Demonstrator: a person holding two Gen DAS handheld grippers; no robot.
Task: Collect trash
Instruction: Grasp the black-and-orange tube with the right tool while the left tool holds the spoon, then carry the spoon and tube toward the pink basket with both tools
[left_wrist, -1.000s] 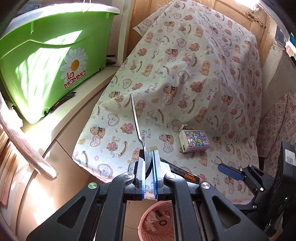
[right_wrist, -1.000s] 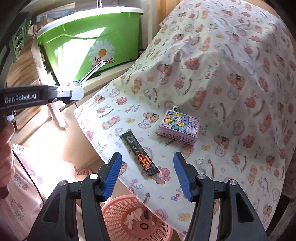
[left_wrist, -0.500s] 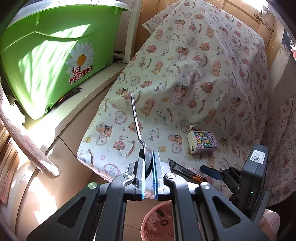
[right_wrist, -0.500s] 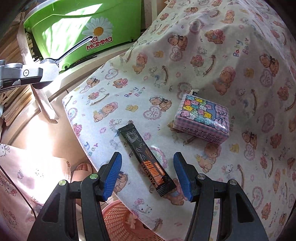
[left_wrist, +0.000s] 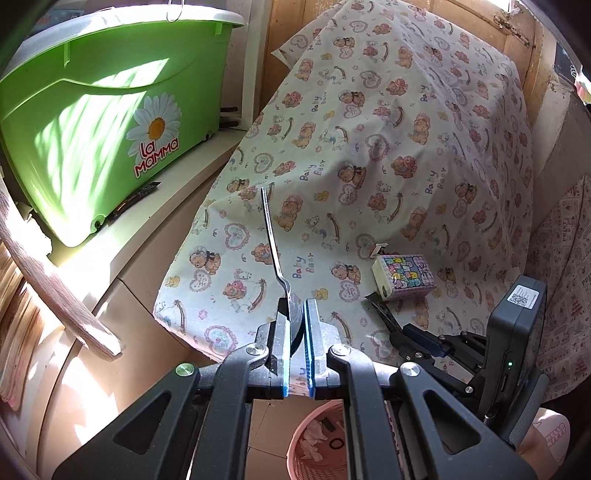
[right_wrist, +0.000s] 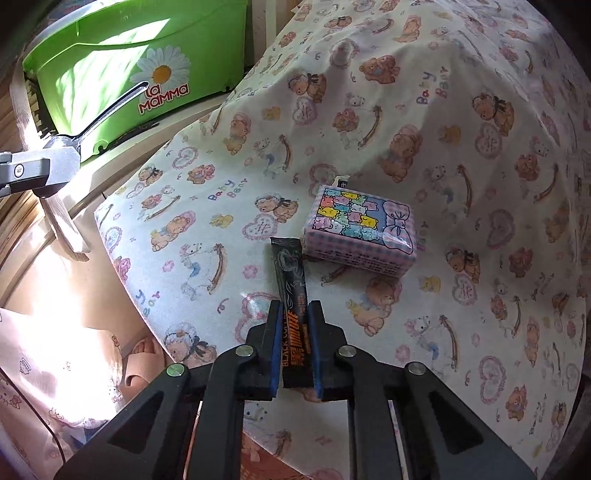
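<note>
Black hand-held gripper (right_wrist: 293, 314), blue pads (right_wrist: 276, 343), silver screws (right_wrist: 246, 350)

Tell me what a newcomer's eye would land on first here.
Probably the bright green tub with its daisy logo, on the ledge at upper left. Next, the right gripper closing on the black coffee sachet beside the pastel tissue pack, while the left gripper holds a spoon.

Green tub (left_wrist: 92, 122) beside bear-print cloth (left_wrist: 388, 155), perhaps over a table

spoon (left_wrist: 275, 254) bowl: hidden between tongs | pink basket (left_wrist: 314, 443): mostly behind tongs, cut off
</note>
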